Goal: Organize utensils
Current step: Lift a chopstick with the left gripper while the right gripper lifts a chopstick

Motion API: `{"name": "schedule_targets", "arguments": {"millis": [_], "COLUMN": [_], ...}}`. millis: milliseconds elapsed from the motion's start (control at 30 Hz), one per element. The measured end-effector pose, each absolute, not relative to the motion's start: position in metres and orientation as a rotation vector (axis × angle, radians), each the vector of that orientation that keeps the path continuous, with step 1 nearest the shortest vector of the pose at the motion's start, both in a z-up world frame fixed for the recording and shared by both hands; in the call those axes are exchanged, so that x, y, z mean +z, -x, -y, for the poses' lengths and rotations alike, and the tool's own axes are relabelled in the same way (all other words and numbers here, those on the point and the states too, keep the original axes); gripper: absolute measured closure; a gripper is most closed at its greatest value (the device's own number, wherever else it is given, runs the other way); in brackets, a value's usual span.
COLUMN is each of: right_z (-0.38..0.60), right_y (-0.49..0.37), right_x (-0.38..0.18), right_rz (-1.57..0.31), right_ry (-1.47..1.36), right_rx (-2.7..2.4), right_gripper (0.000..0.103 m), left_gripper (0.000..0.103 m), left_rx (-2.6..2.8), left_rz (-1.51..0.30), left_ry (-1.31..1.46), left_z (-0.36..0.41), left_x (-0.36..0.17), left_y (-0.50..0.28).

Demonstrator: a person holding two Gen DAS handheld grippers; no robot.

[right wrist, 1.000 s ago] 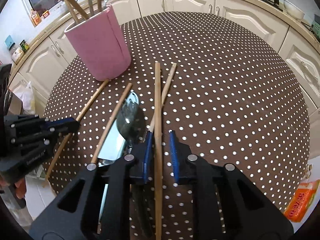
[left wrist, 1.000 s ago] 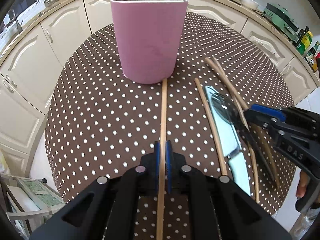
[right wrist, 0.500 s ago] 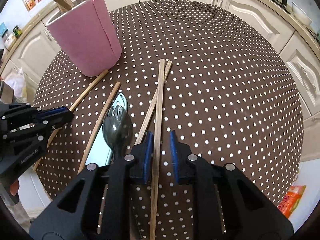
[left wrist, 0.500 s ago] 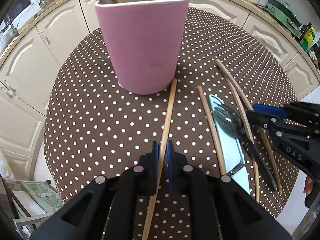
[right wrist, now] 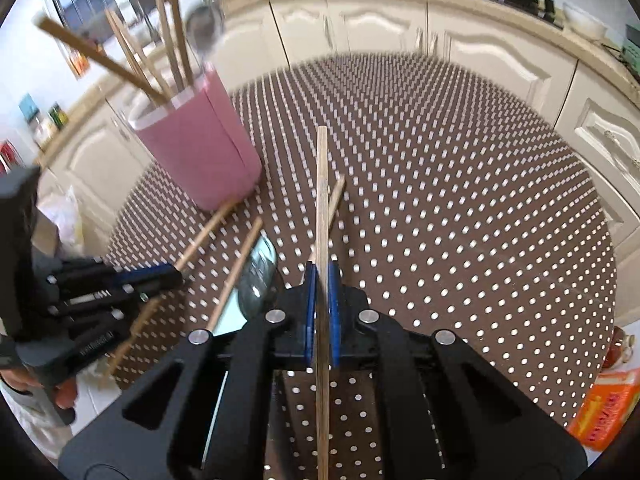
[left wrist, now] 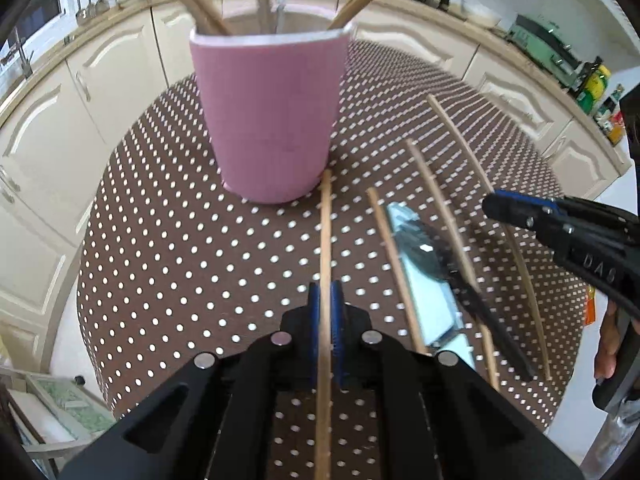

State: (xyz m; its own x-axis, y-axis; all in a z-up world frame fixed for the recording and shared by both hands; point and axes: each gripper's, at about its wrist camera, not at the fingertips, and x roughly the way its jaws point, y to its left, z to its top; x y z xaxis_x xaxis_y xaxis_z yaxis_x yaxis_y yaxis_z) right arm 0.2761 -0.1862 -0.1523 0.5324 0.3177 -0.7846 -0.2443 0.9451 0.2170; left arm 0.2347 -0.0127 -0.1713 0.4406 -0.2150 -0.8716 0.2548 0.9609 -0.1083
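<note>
Left gripper (left wrist: 325, 304): jaws closed on a wooden chopstick (left wrist: 325, 240), which runs up the centre of the left wrist view, its far end just beside the base of the pink holder (left wrist: 268, 120) in the upper centre. Right gripper (right wrist: 320, 280): jaws have just closed onto a second chopstick (right wrist: 321, 200), clamped between the blue pads and pointing up the middle of the right wrist view. Holder stands upright on the polka-dot table (right wrist: 460, 220), containing chopsticks and a spoon. Further chopsticks, a black fork (left wrist: 460, 276) and a knife (left wrist: 424, 292) lie right of centre in the left wrist view.
</note>
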Motion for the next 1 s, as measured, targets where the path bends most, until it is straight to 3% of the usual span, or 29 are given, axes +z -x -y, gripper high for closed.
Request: {"name": "schedule_targets", "arguments": {"millis": [367,1000], "right_z": [0.211,0.175], "right_y": [-0.224,-0.162], "right_x": [-0.096,-0.020], "right_rz": [-0.634,-0.201], "right_ry": [-0.234,-0.320], "right_rx": [0.382,0.500], "right_gripper": [0.096,0.096], "left_gripper": [0.097,0.097], "left_rx": [-0.446,-0.497], "left_rz": [-0.855,-0.254], "left_ry": [0.063,0.206], "left_z": [0.018,-0.019], "left_x": [-0.124,-0.048], "left_y": [-0.181,-0.119]}}
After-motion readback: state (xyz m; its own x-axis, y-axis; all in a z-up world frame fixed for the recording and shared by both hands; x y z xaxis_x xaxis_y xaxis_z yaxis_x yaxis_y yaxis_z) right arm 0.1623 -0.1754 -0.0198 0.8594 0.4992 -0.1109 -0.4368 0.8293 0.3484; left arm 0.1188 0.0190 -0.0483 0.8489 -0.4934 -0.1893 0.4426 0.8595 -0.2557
